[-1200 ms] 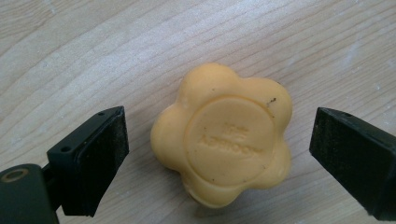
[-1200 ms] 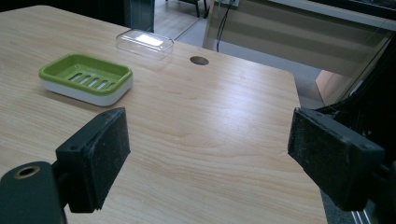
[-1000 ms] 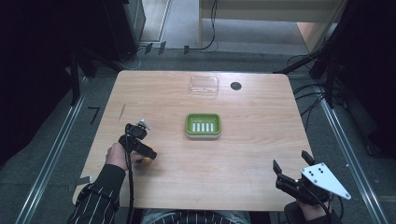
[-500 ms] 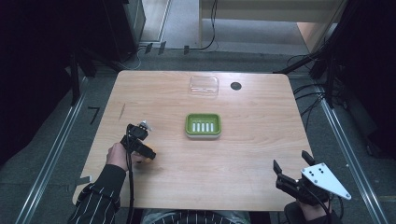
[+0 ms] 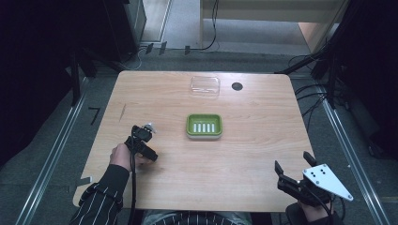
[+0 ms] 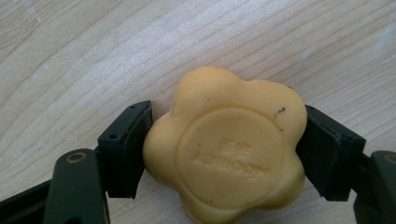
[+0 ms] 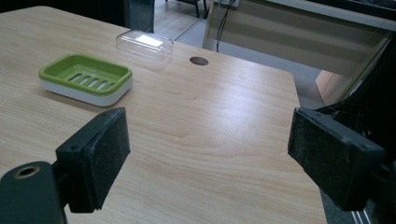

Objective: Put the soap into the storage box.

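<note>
**Yellow soap held at lower left, green dish waiting at centre**

Item 1. Soap [image 6: 224,149]: yellow, flower-shaped, with a round stamped centre. In the left gripper view it fills the lower middle of the frame, a black jaw pressed to each side, bare wood behind it. The left gripper [image 5: 141,140] sits at lower left of the high view and has the soap clamped. Whether the soap rests on the table [image 5: 253,154] or hangs just above it cannot be told.

Item 2. Dish [image 5: 203,126]: green slotted tray on a white base, centre of the high view, empty.

Item 3. Lid [image 5: 205,86]: clear plastic, upper centre, near a dark round hole [image 5: 237,86].

Item 4. Right gripper [image 5: 295,176]: lower right of the high view, jaws wide apart, nothing between them.

Step, judged: grasp made, carry not yet done. The next move likely calls for a lift and a travel toward frame centre, then a level release over the slots.

Hard to read: the stamped lettering is blurred. From above, the hand and gripper cover the soap.
</note>
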{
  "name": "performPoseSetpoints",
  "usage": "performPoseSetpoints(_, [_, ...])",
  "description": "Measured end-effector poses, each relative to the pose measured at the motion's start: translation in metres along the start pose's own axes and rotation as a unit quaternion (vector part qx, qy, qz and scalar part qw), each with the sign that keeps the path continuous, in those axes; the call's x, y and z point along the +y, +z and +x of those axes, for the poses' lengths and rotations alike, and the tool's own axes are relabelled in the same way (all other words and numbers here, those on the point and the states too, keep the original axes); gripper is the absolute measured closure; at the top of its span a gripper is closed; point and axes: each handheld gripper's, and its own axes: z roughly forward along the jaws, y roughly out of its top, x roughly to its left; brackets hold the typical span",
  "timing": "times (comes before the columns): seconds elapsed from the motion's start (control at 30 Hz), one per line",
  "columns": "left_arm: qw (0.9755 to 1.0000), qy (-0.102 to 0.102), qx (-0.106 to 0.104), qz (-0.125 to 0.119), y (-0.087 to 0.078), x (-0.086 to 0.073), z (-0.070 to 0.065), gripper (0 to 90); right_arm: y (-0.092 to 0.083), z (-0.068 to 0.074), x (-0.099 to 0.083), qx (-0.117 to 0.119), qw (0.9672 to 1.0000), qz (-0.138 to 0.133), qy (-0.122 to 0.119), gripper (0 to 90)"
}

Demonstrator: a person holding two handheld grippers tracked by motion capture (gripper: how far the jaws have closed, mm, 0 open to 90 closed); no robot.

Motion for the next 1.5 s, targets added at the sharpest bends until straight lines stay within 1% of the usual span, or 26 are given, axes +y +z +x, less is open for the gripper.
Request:
performPoseSetpoints(0.23, [1.0,0.002,-0.001,-0.001,0.0,0.0,0.0,27.3,0.0,0.0,0.0,0.0,1.0,0.0,-0.001,13.4])
performPoseSetpoints(0.5, [1.0,0.008,-0.003,0.005,-0.001,0.0,0.0,27.8,0.0,0.0,0.0,0.0,1.0,0.0,-0.001,13.4])
performPoseSetpoints(0.6, [0.9999,0.01,0.001,0.004,-0.002,0.0,0.0,27.7,0.0,-0.001,0.0,0.0,1.0,0.0,0.0,13.4])
performPoseSetpoints(0.67, [0.9999,0.01,-0.004,0.002,-0.004,0.0,0.0,27.8,0.0,-0.001,0.0,0.0,1.0,0.0,-0.001,13.4])
performPoseSetpoints(1.03, [0.9995,0.032,-0.009,0.001,-0.012,0.003,-0.008,27.8,0.0,0.0,0.0,0.001,1.0,0.0,-0.001,13.4])
performPoseSetpoints(1.07, [0.9995,0.032,-0.009,-0.003,-0.012,0.003,-0.009,27.8,0.0,0.0,0.0,0.0,1.0,0.0,-0.001,13.4])
performPoseSetpoints(1.13, [0.9993,0.036,-0.011,-0.001,-0.013,0.004,-0.011,27.8,0.0,0.0,0.0,0.001,1.0,0.0,0.0,13.4])
performPoseSetpoints(1.2, [0.9991,0.04,-0.011,0.001,-0.015,0.006,-0.012,27.8,0.0,0.0,0.0,0.001,1.0,-0.001,0.0,13.4])
performPoseSetpoints(1.23, [0.9991,0.042,-0.008,-0.003,-0.014,0.008,-0.013,27.8,0.0,0.0,0.0,0.001,1.0,-0.001,0.0,13.4])
performPoseSetpoints(1.33, [0.9987,0.049,-0.011,-0.003,-0.015,0.014,-0.017,27.8,0.001,0.0,0.0,0.001,1.0,0.0,-0.002,13.4])
performPoseSetpoints(1.4, [0.9983,0.058,-0.012,-0.001,-0.015,0.019,-0.02,27.8,0.001,0.0,0.0,0.0,1.0,0.0,0.0,13.4])
performPoseSetpoints(1.5, [0.9979,0.065,-0.01,-0.002,-0.015,0.023,-0.024,27.8,0.001,0.0,0.0,0.0,1.0,-0.001,-0.001,13.4])
